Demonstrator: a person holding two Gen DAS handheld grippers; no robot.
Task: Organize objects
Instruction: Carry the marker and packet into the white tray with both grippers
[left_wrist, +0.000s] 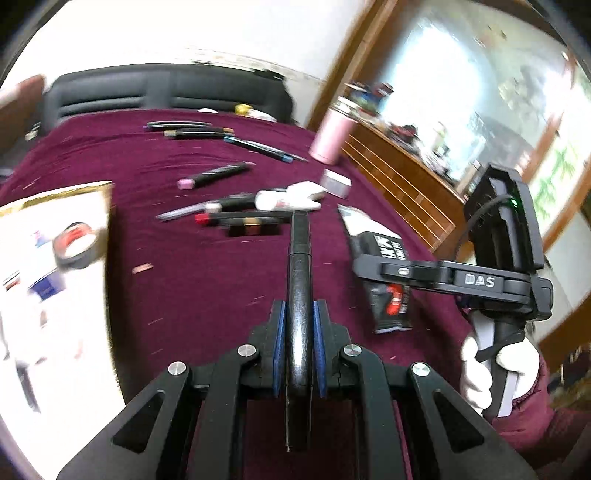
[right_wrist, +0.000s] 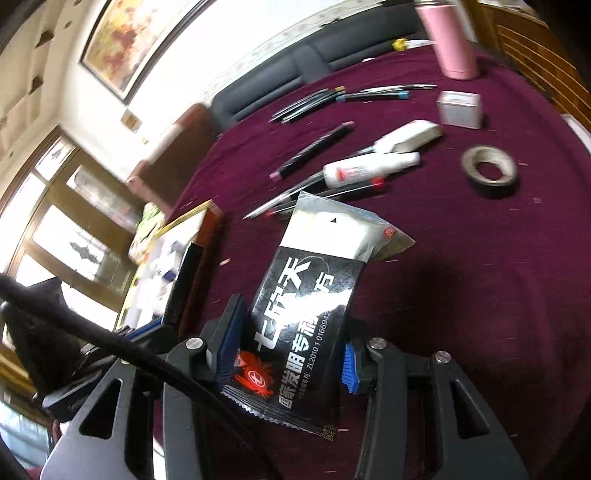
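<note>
In the left wrist view my left gripper (left_wrist: 299, 314) is shut on a black pen (left_wrist: 300, 266), which sticks out forward above the maroon tablecloth (left_wrist: 207, 295). My right gripper (right_wrist: 290, 349) is shut on a black foil packet (right_wrist: 306, 295) with white print and a red crab logo, held clear of the cloth. From the left, that right gripper (left_wrist: 373, 267) shows side-on with the packet (left_wrist: 391, 302) hanging from it, and a white-gloved hand (left_wrist: 480, 369) grips its handle. The pen (right_wrist: 186, 273) also shows at the left of the right wrist view.
A white gold-edged box (left_wrist: 55, 295) at the left holds a tape roll (left_wrist: 77, 245). Several pens (left_wrist: 221, 173), a white glue tube (right_wrist: 369, 166), a white stapler (right_wrist: 410, 134), a silver box (right_wrist: 460, 109), a grey tape roll (right_wrist: 489, 171) and a pink tumbler (right_wrist: 448, 40) lie farther back.
</note>
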